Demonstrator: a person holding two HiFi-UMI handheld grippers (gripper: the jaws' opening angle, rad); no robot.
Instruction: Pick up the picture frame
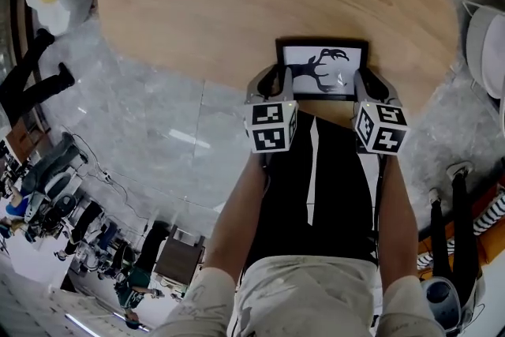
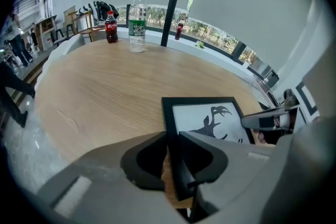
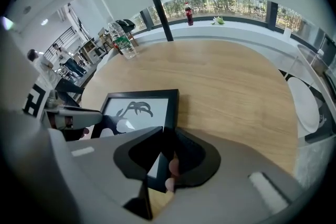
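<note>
While both tools point steeply down at the near edge of the table [image 1: 237, 4], the left gripper [image 2: 172, 138] pinches the left bar of the frame [image 1: 322, 69] and the right gripper [image 3: 167, 136] pinches its right bar, each bar tight between the jaws. The frame lies at that near edge, picture up. Its long axis runs from one gripper to the other, so neither hand is nearer. The lift, I judge, goes straight up, with both hands rising level to keep the frame from twisting. Room is ample: bare wood stretches to the table's far rim, where the bottles [image 2: 137, 21] stand well apart. Only the person stands close, just off the near edge.
</note>
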